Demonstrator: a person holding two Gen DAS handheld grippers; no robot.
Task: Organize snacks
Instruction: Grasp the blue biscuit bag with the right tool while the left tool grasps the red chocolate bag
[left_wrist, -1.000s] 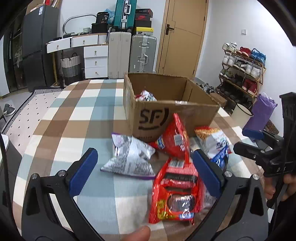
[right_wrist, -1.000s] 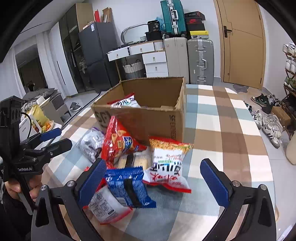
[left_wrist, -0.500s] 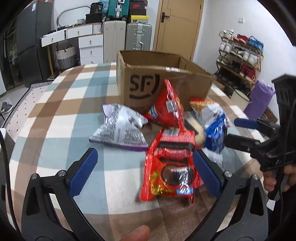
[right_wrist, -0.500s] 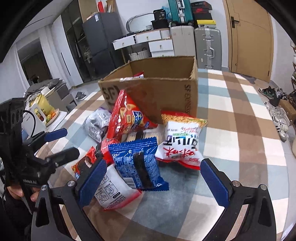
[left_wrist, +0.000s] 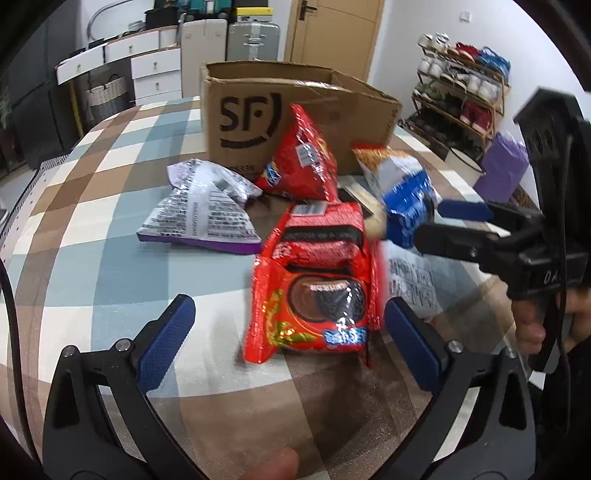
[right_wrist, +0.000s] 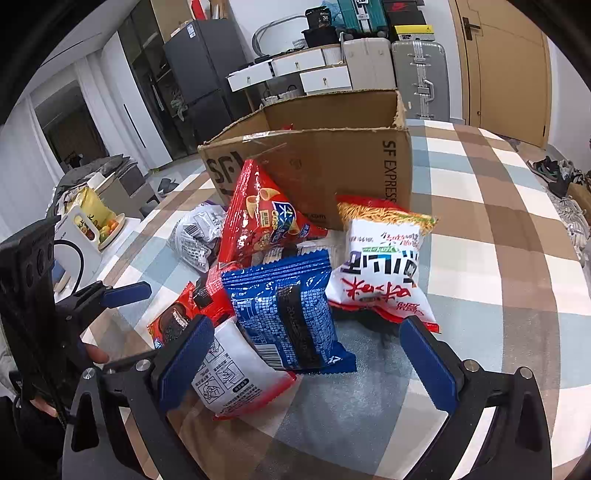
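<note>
A pile of snack bags lies on the checked table in front of an open cardboard box (left_wrist: 295, 114) (right_wrist: 332, 155). My left gripper (left_wrist: 288, 343) is open, its jaws on either side of a red cookie bag (left_wrist: 317, 284) (right_wrist: 173, 321), apart from it. My right gripper (right_wrist: 306, 358) is open, its jaws straddling a blue bag (right_wrist: 291, 314) (left_wrist: 406, 206) that rests on a white and red bag (right_wrist: 236, 380). A red chip bag (right_wrist: 262, 214) (left_wrist: 306, 158) leans on the box. A silver and purple bag (left_wrist: 203, 214) and a white noodle-snack bag (right_wrist: 384, 262) lie beside it.
The right gripper's body (left_wrist: 517, 240) stands at the right of the left wrist view; the left gripper's body (right_wrist: 44, 306) stands at the left of the right wrist view. A shoe rack (left_wrist: 461, 92) is off the table's right. Suitcases (right_wrist: 417, 77) and drawers stand behind.
Both grippers have moved down and forward toward the snack pile; the red cookie bag and the blue bag now sit between their open jaws.
</note>
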